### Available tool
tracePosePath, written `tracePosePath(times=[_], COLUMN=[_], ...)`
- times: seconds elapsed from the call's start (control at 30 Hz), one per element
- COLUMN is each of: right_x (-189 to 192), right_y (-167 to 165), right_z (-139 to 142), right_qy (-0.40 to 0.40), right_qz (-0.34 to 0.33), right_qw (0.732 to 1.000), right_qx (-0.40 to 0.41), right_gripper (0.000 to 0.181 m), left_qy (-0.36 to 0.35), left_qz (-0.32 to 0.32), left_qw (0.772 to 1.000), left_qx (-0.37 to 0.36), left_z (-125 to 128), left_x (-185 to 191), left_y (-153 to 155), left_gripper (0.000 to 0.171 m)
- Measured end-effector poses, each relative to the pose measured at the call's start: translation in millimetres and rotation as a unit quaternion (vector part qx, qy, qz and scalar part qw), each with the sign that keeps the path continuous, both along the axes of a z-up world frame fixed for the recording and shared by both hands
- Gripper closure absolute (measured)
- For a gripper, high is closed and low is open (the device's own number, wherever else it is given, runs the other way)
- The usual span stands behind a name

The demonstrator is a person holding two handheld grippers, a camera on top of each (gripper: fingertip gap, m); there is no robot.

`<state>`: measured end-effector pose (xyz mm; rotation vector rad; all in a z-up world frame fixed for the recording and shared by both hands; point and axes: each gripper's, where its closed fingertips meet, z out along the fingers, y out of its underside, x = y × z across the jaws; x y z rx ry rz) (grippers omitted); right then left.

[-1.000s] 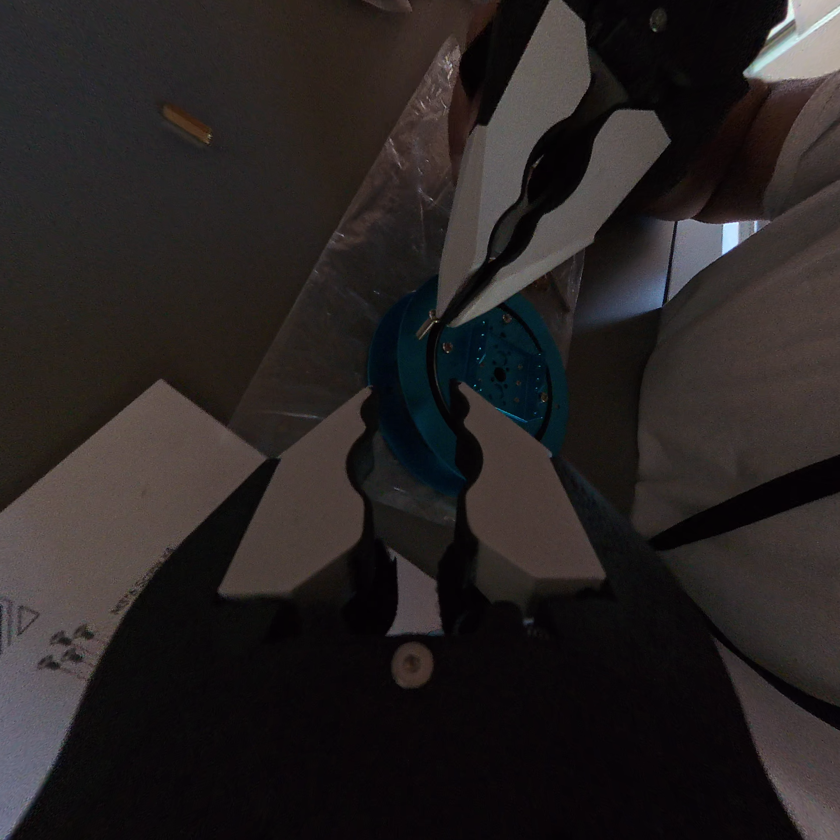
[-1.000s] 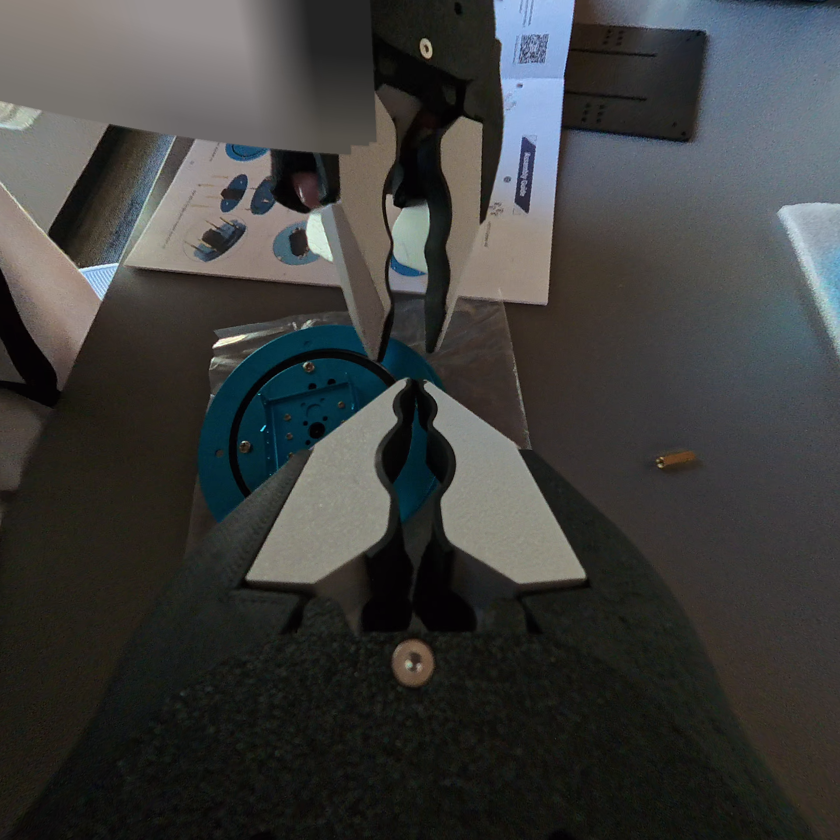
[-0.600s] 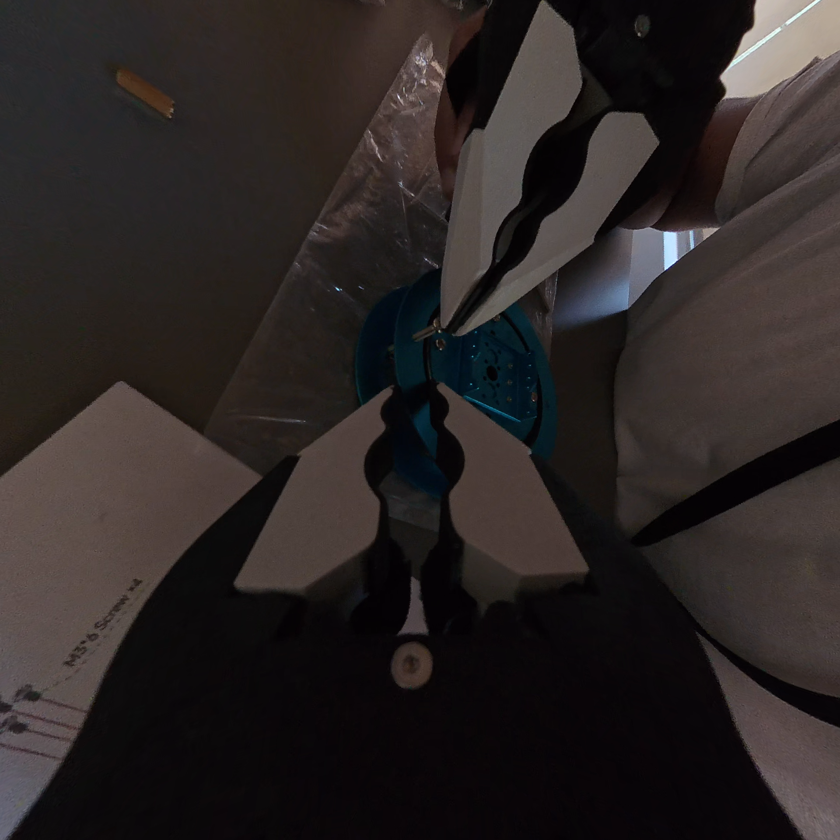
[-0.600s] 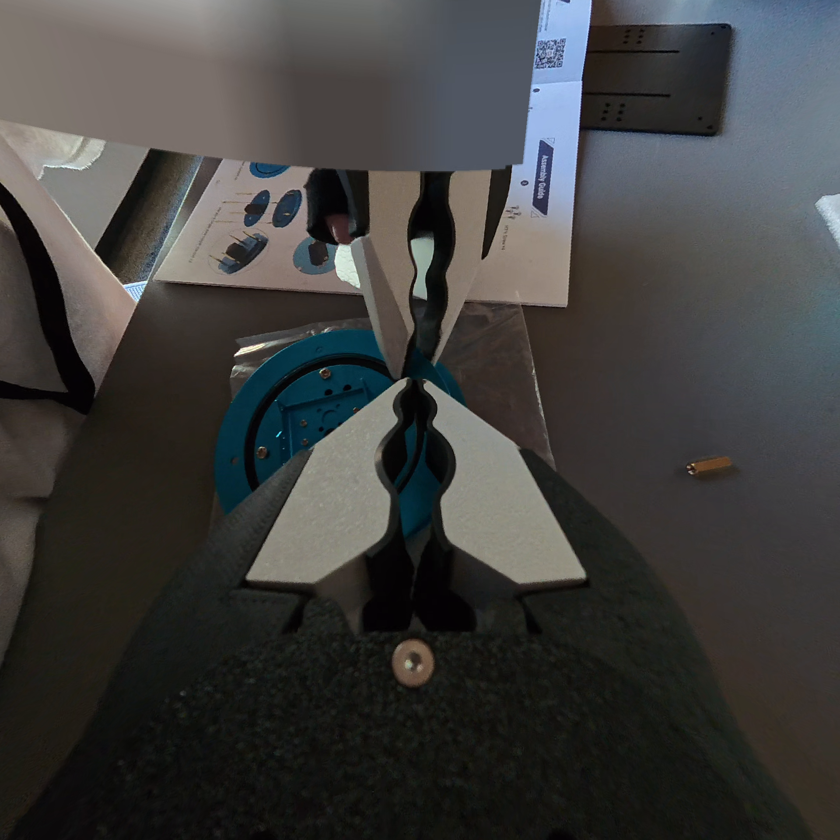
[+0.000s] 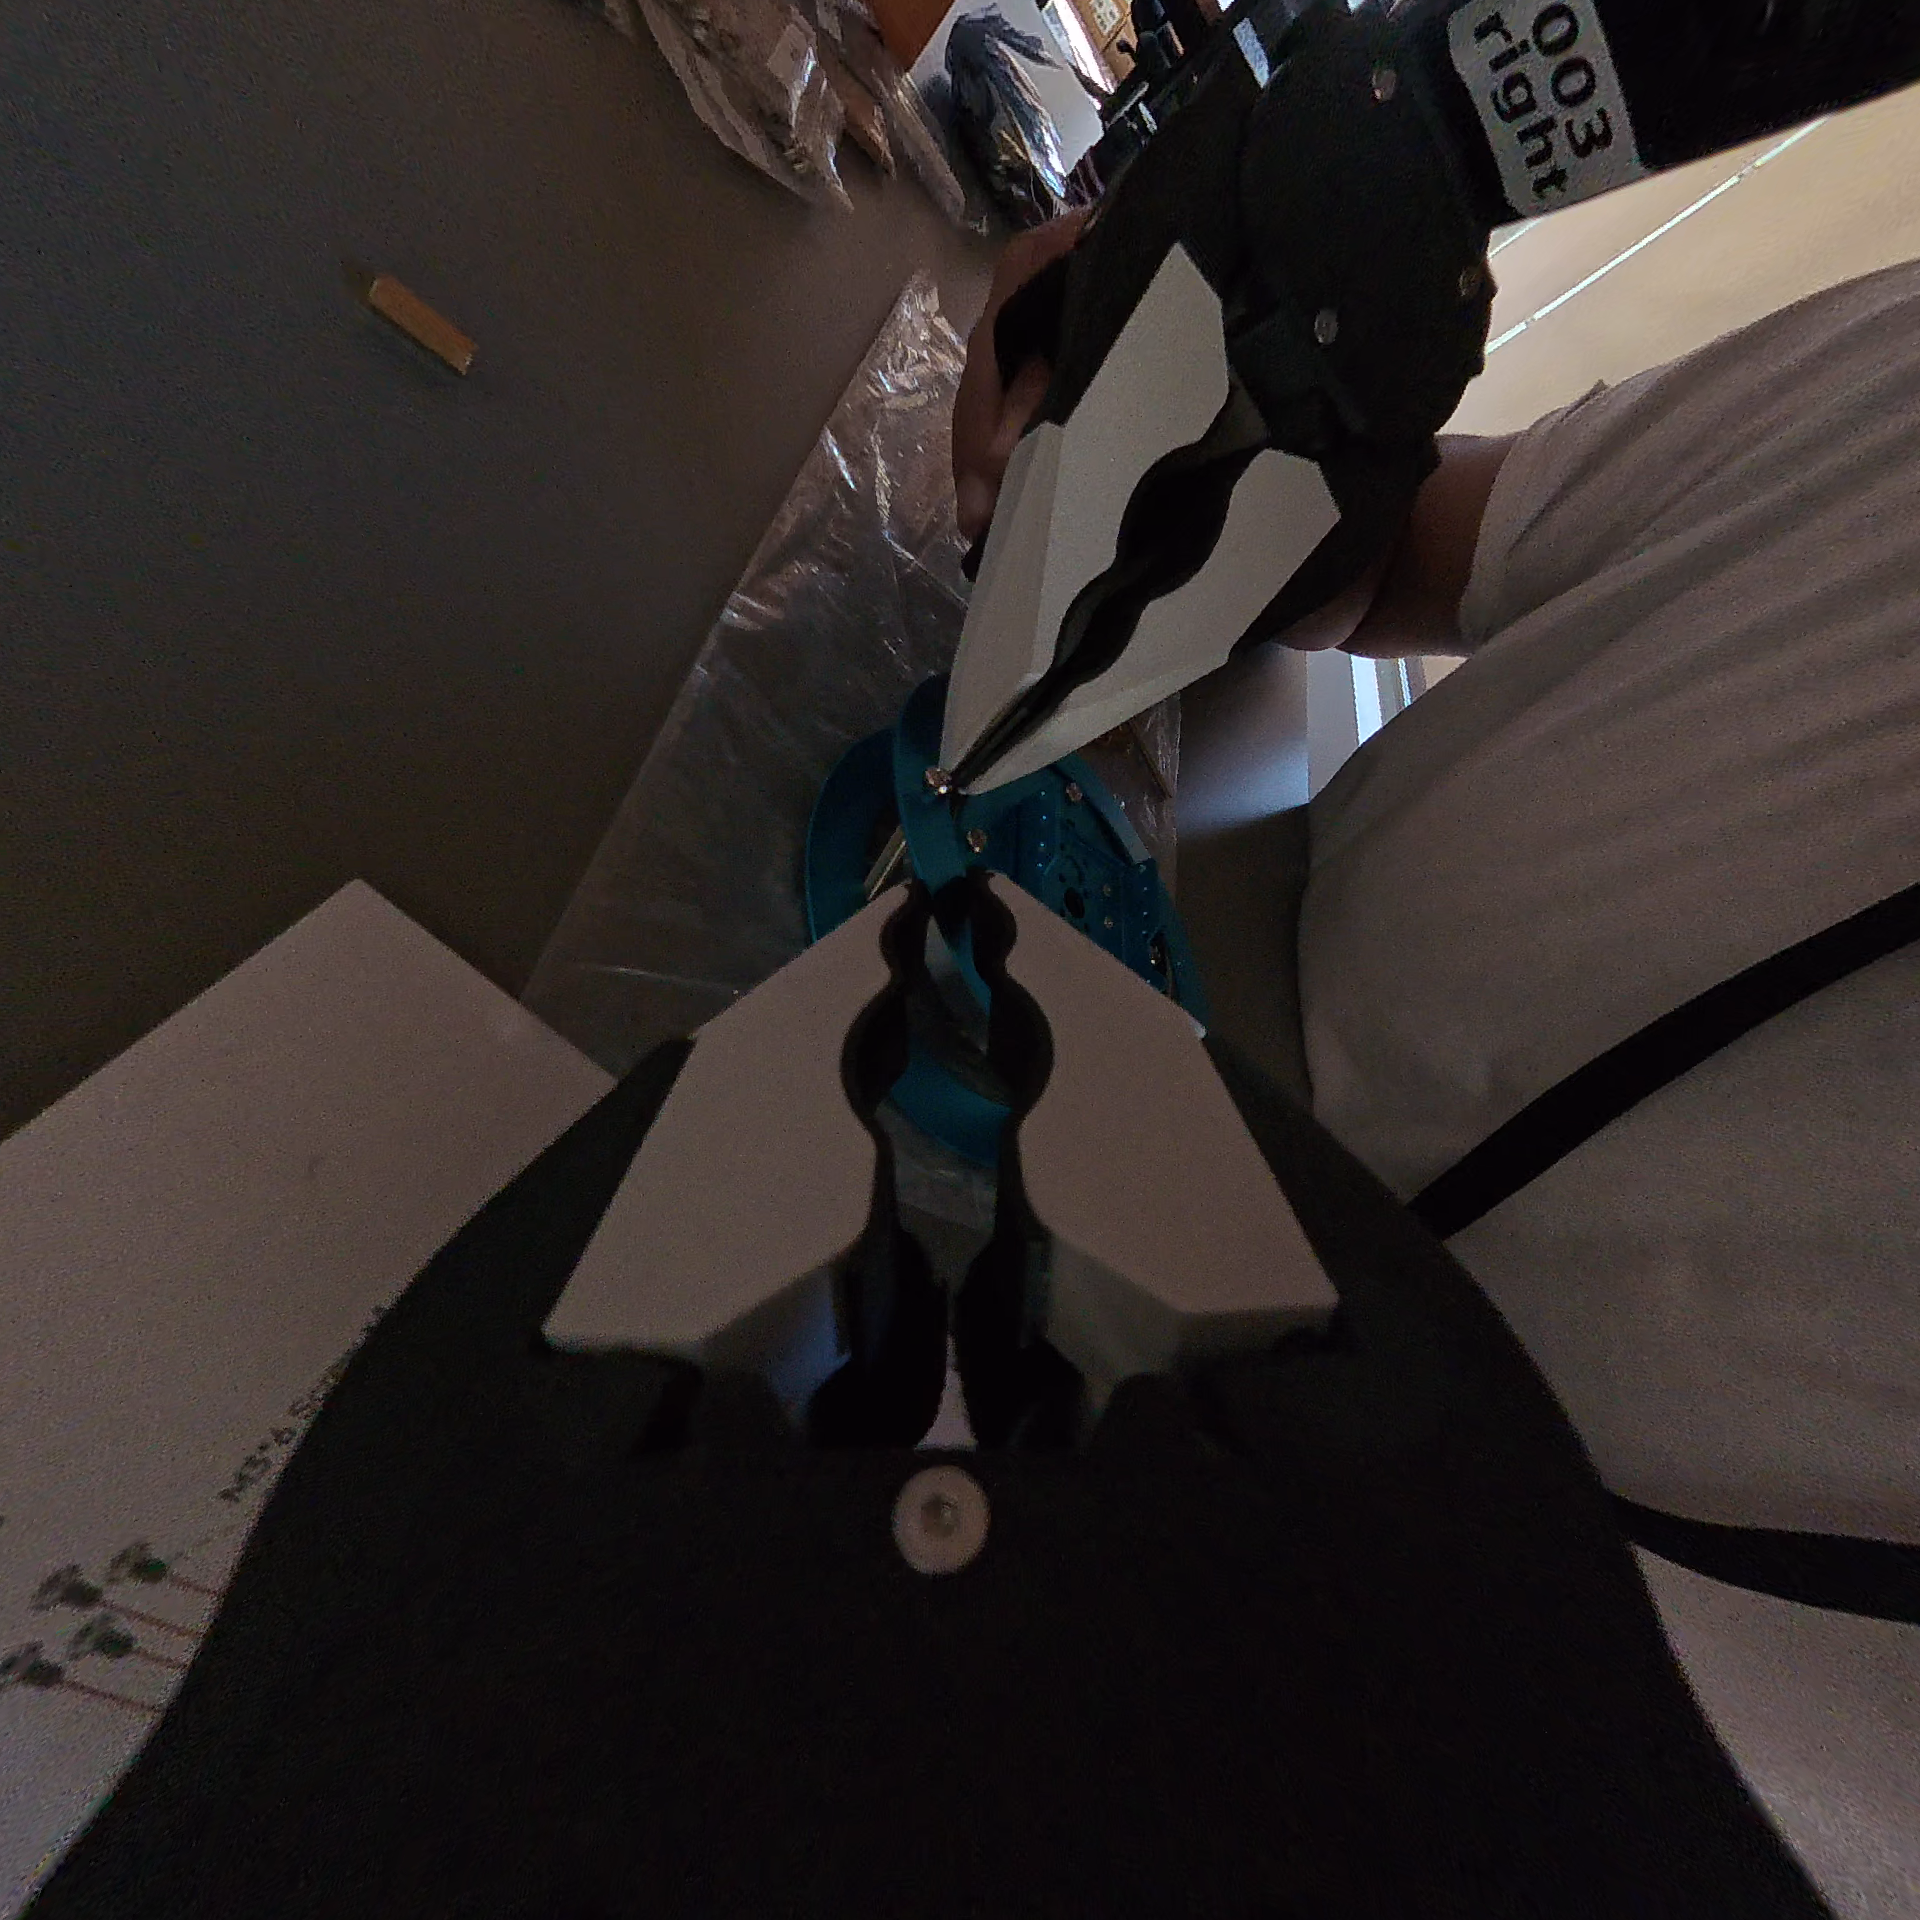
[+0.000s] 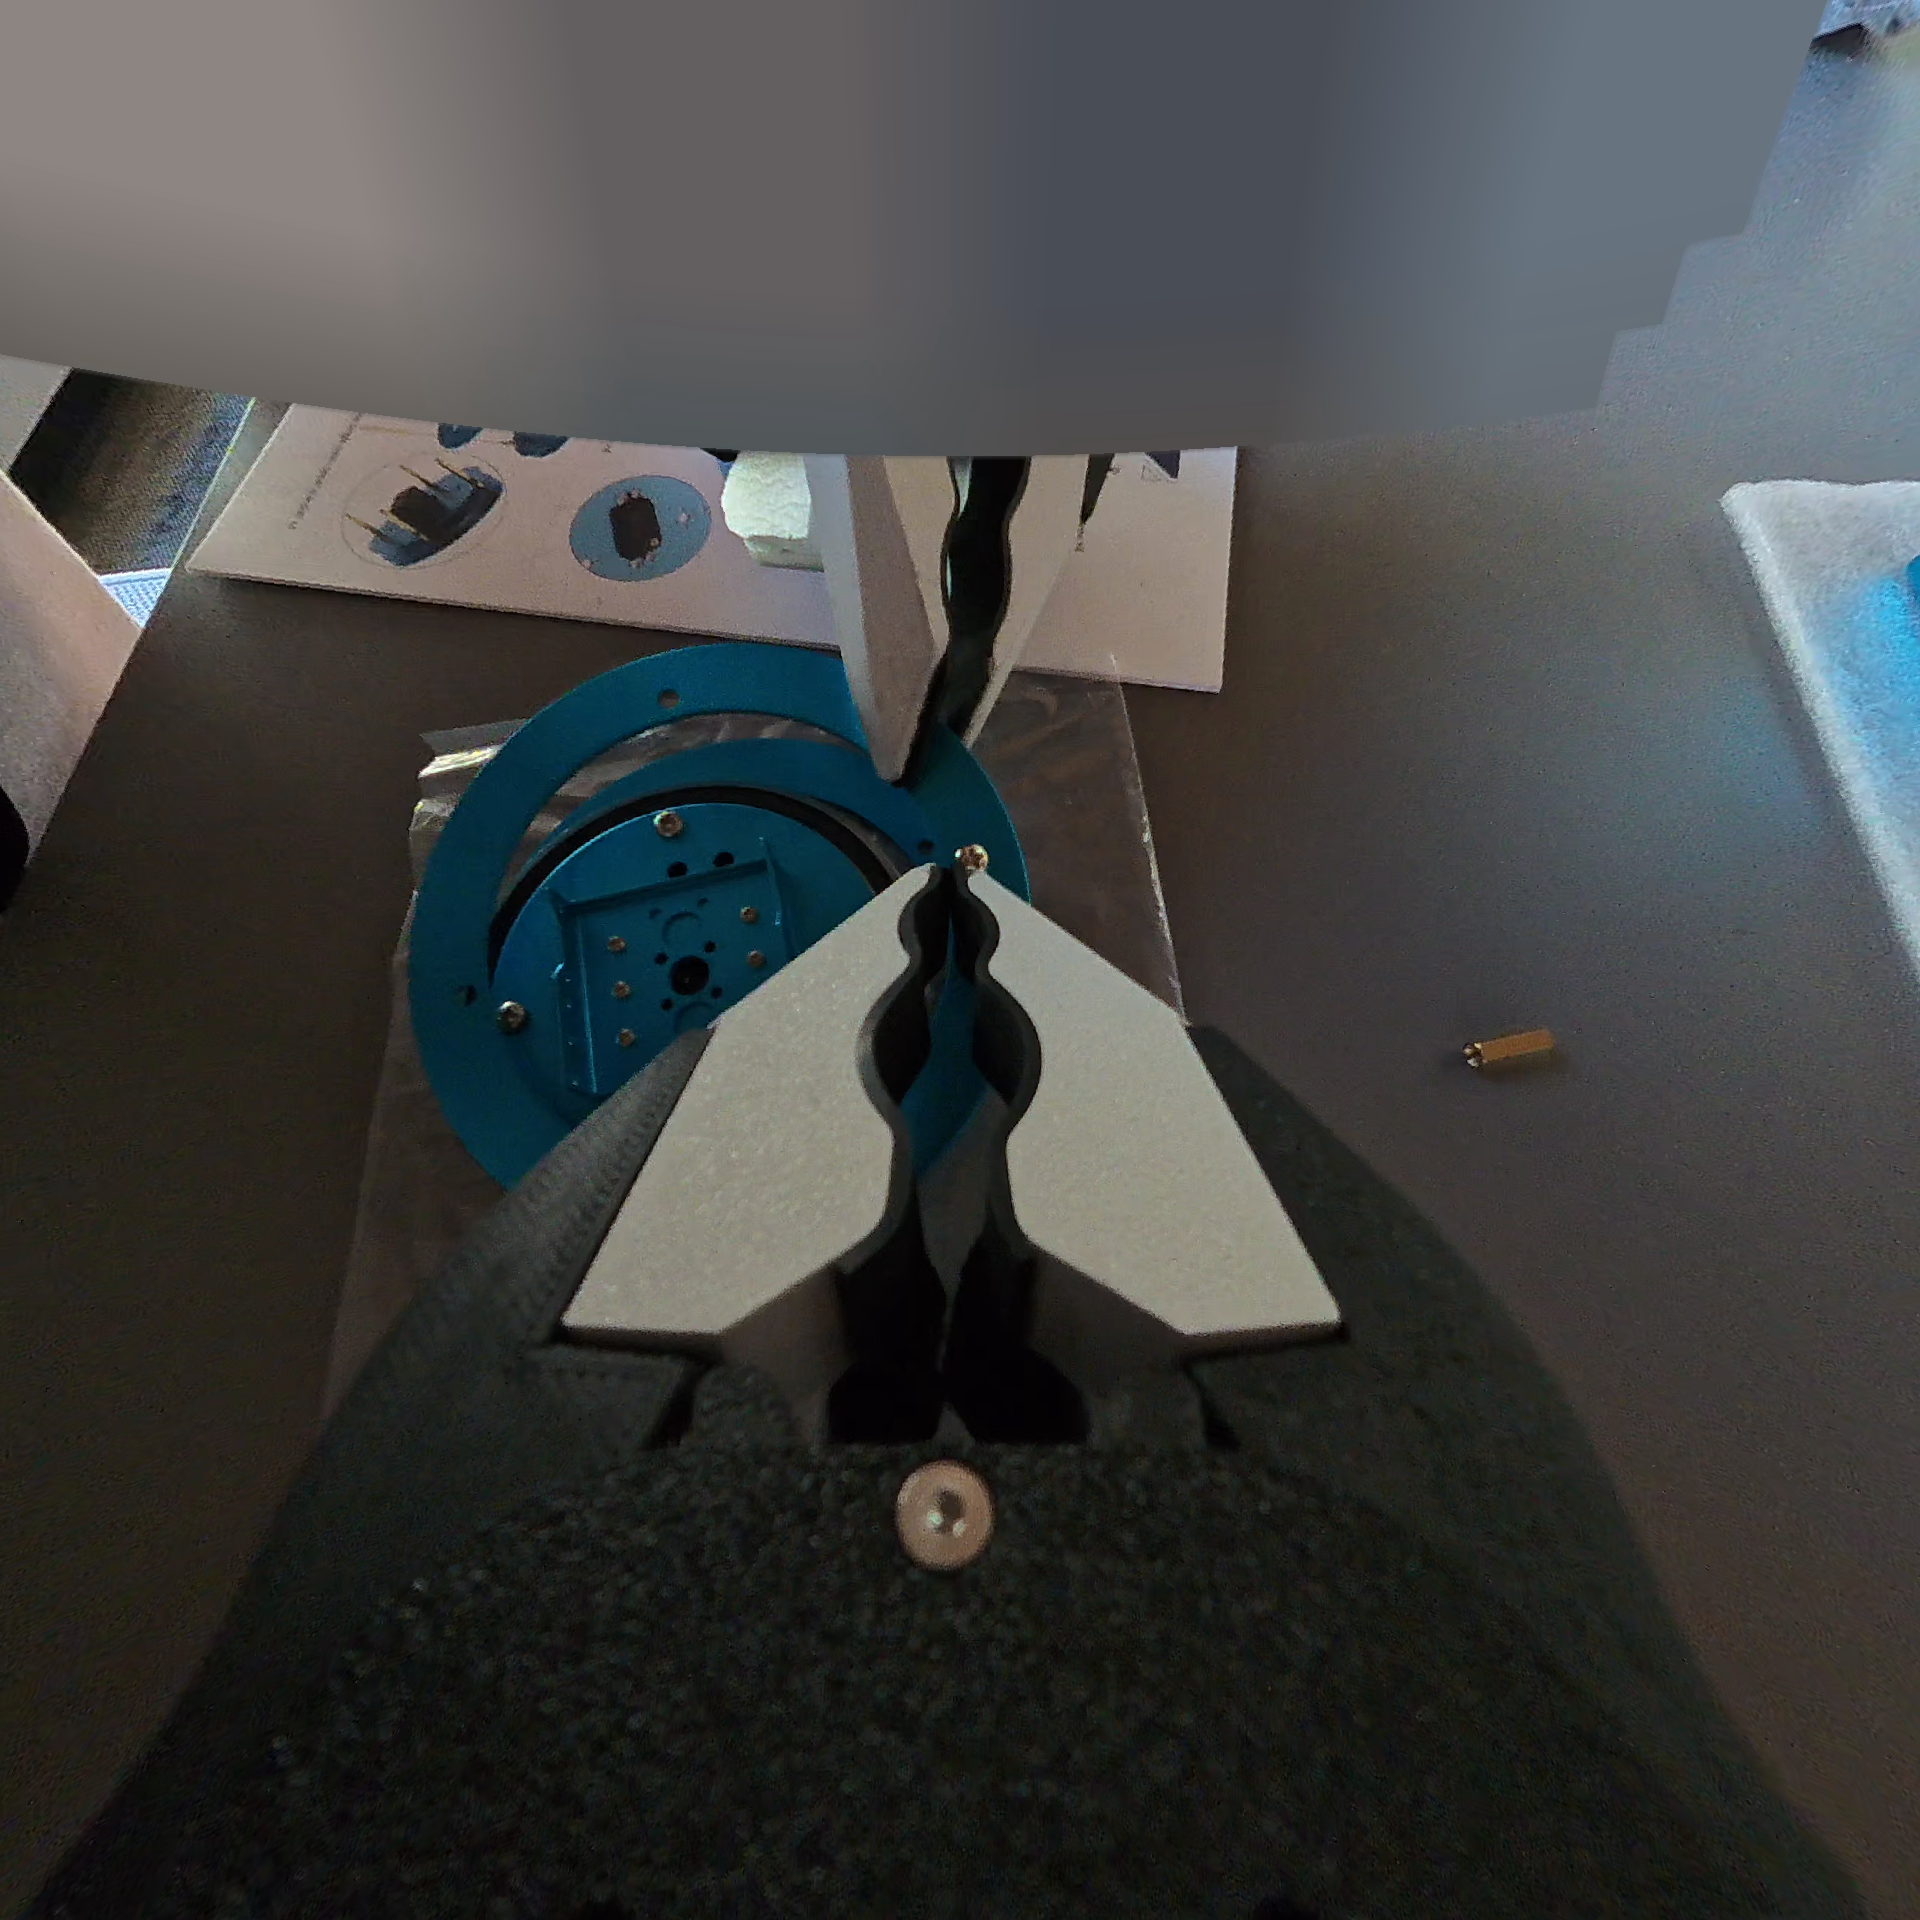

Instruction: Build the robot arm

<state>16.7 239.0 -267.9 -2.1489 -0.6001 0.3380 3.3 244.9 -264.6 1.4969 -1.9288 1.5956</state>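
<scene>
**Ring lifted off the disc, a tool on each edge**

Since a second ago the left tool (image 5: 951, 894) has shut its jaws from an open gap and tipped the blue ring (image 6: 727, 686) up off the blue disc (image 6: 665, 966). Before that the ring lay flat.

The left tool now grips the ring's far rim, and the ring slopes over the disc, clear of it on that side. The right tool (image 6: 951, 871) is closed to a sliver at the near rim and pinches a small screw (image 6: 971, 857) at its tips, right against the ring. The two tools meet tip to tip across the ring, close together. Disc and ring sit over a clear bag (image 6: 1070, 748) on the dark counter (image 6: 1455, 779).

The right view looks down on the disc's holes and screws, a leaflet (image 6: 499, 561) behind the bag, a brass standoff (image 6: 1507, 1049) well off to the right, and white foam (image 6: 1849, 644) at the edge. The left view sees the ring edge-on, running between its own fingers, with the right tool (image 5: 961, 784) held by a hand (image 5: 997, 395) and a pale shirt (image 5: 1662, 831) beside it.

A blurred patch hides the left tool's body in the right view. The near half of the disc is hidden behind the right tool. The left view is dim, and I cannot tell whether the screw sits in a hole.
</scene>
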Motion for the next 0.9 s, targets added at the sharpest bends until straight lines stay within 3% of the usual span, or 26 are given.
tracePosePath(times=[0.17,0.43,0.63,0.73,0.9], right_x=[-0.9,-1.5,10.4,13.8,8.1], right_y=[1.8,3.4,7.6,9.8,10.8], right_z=[0.1,4.9,14.2,4.3,11.9], right_qy=[0.014,-0.030,0.036,0.069,0.195], right_qz=[-0.005,-0.002,-0.018,-0.025,-0.020], right_qw=[1.000,1.000,0.999,0.997,0.979], right_qx=[-0.009,0.008,0.007,-0.021,-0.052], right_gripper=[0.181,0.181,0.164,0.157,0.166], left_qy=[0.000,-0.015,-0.019,-0.026,-0.018], left_qz=[0.003,0.005,0.006,0.008,0.007], left_qw=[1.000,1.000,1.000,1.000,1.000], left_qx=[0.007,0.015,0.011,0.012,0.005], left_z=[-0.1,-0.4,2.8,6.2,10.5], left_x=[-0.5,3.4,3.0,2.9,-2.9], left_y=[1.6,1.1,1.7,3.8,8.8], left_gripper=[0.164,0.164,0.165,0.165,0.167])
